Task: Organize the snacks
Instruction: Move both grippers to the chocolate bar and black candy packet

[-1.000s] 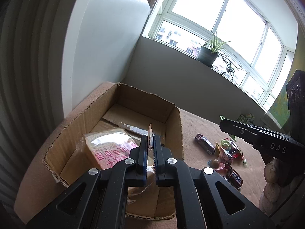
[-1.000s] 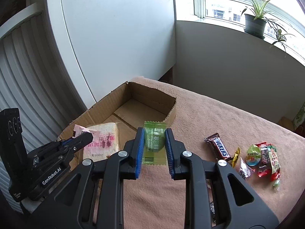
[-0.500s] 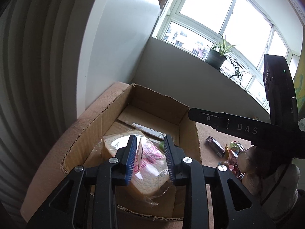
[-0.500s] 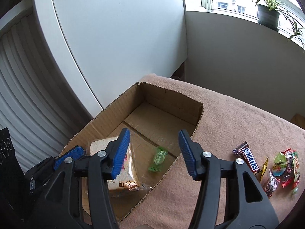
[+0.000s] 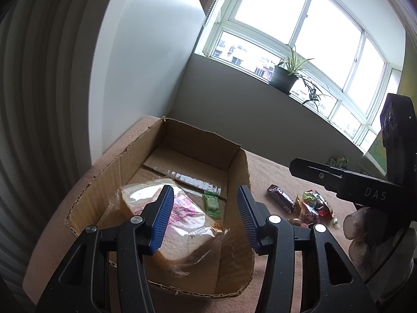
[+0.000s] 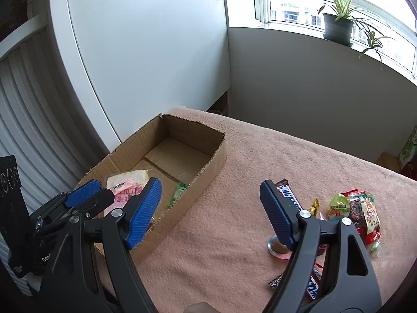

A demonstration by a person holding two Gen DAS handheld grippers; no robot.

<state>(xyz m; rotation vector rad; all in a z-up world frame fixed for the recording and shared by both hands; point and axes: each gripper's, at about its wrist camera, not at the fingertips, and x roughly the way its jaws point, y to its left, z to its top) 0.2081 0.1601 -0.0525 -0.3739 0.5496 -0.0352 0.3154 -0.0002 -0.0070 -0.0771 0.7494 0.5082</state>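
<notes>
Both of your tools are empty: the left gripper (image 5: pixel 204 217) stands with jaws spread above the cardboard box (image 5: pixel 238 182), and the right gripper (image 6: pixel 209 211) has its jaws wide apart over the blanket-covered surface (image 6: pixel 260 161).

Risk: the loose sweets (image 6: pixel 359 208) lie crowded and touching, so a wide closure may pinch two wrappers or skid the Snickers bar (image 6: pixel 289 195) across the cloth. The torn near wall of the box could snag a descending finger.

Inside the box, the bagged sliced bread (image 5: pixel 182 216) lies tilted in crinkled film, and a green wafer packet (image 5: pixel 212 203), label unreadable, rests just beside it.
</notes>
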